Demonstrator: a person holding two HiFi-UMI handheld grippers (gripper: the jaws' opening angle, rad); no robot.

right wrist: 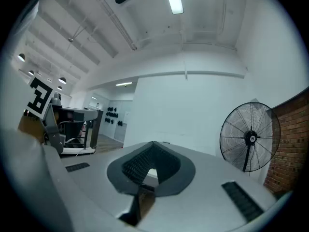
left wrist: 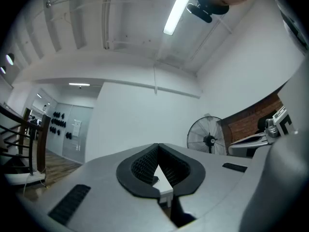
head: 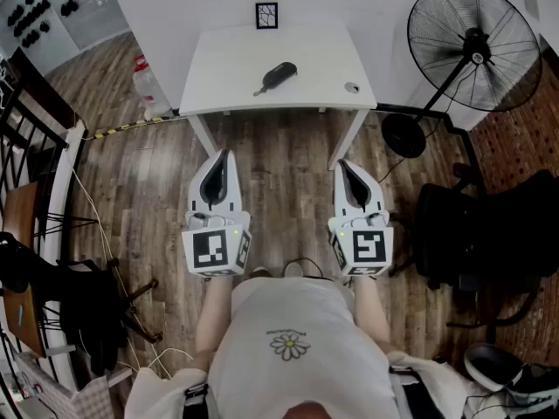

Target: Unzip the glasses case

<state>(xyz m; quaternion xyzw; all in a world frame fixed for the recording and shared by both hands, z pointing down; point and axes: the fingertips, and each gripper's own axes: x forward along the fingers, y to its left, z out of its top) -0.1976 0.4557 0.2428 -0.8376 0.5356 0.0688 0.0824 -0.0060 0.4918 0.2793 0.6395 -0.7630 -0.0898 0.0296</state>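
Note:
A dark glasses case [head: 277,76] with a short strap lies near the middle of the white table [head: 218,68] in the head view. My left gripper [head: 224,157] and right gripper [head: 344,166] are held side by side above the wooden floor, well short of the table's front edge, both shut with nothing between the jaws. In the left gripper view the jaws [left wrist: 157,146] meet at the tips and a corner of the white table [left wrist: 163,180] shows through the gap. In the right gripper view the jaws [right wrist: 153,145] meet likewise. The case does not show in either gripper view.
A small round object [head: 352,87] sits on the table's right front corner. A square marker [head: 266,15] leans on the wall behind the table. A large standing fan [head: 472,46] is at the right, a black chair [head: 476,234] right of me, and dark furniture [head: 52,260] at the left.

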